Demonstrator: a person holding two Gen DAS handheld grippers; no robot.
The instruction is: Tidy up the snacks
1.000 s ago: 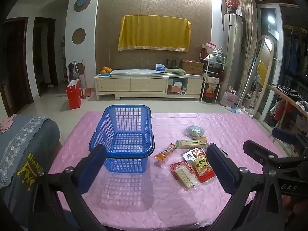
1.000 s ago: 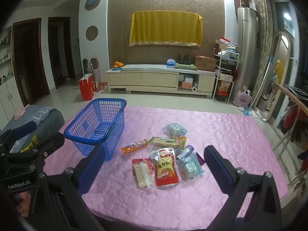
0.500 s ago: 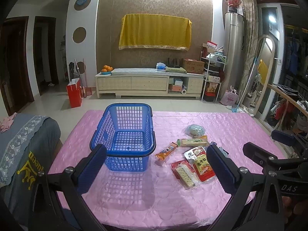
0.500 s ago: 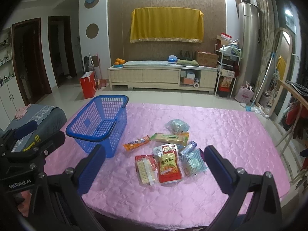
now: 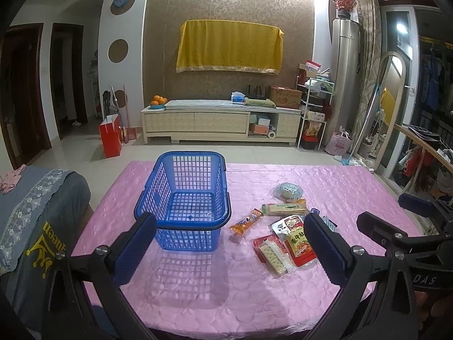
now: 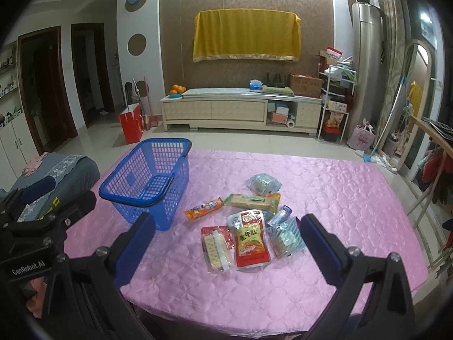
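The counter [image 6: 339,198] wears a glossy pink cover quilted in a floral pattern. On it the basket [image 6: 150,181] is bright blue with an open grid of square holes and a dark rim. One snack pouch [image 6: 250,239] is red with a yellow panel; the stick pack [image 6: 202,208] is orange; the cracker pack [image 6: 216,248] is clear with red ends (pale crackers show through). Behind, a yellow cloth [image 6: 246,36] with a gold hem hangs on brown swirl-patterned wallpaper [image 6: 311,0].
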